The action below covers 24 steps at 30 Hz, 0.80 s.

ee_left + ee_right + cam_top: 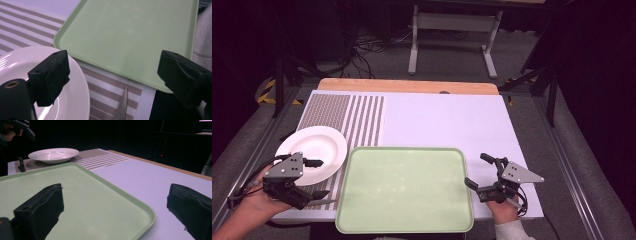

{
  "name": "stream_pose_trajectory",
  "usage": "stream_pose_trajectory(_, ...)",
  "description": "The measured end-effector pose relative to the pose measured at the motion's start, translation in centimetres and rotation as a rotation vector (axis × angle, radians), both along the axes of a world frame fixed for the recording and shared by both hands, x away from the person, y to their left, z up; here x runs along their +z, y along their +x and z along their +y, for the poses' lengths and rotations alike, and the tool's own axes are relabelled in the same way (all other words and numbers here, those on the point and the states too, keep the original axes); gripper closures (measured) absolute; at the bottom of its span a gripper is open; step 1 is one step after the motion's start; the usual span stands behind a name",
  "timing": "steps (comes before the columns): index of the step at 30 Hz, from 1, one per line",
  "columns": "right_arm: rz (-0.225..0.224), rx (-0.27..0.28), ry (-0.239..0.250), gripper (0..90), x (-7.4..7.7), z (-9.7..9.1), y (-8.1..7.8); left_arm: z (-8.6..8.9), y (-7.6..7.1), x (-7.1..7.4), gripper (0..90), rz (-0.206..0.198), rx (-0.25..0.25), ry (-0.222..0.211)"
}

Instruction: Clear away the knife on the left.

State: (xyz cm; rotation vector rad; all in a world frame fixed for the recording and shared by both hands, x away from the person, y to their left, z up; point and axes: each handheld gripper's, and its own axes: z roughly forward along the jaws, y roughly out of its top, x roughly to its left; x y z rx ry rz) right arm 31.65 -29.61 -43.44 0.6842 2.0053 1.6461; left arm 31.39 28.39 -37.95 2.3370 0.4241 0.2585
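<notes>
- I see a pale green tray (404, 187) lying flat at the near edge of the white surface (447, 120), between my two grippers, with nothing on it.
- My left gripper (314, 177) sits at the tray's left side, jaws wide apart and gripping nothing; one jaw hangs over the rim of a white plate (314, 150).
- The plate rests on a striped placemat (344, 117), just left of the tray's far left corner.
- In the left gripper view a thin grey blade-like tip (122, 106) lies on the placemat between the jaws; I cannot tell what it is.
- My right gripper (479, 172) is at the tray's right edge, jaws spread, one over the tray, one over bare surface.
</notes>
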Motion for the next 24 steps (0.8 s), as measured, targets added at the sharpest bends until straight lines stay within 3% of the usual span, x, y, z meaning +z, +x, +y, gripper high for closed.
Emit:
stream_pose_trajectory(13, 0.006, 0.004, 0.0, 1.4, -0.1, 0.1, 0.1, 1.1, 0.2, -0.6, 16.6, 0.092, -0.04, 0.191)
stream_pose_trajectory(24, 0.011, 0.007, -0.003, 1.4, -0.2, 0.2, 0.2, 2.4, 0.2, -1.1, 23.6, 0.14, -0.065, 0.343)
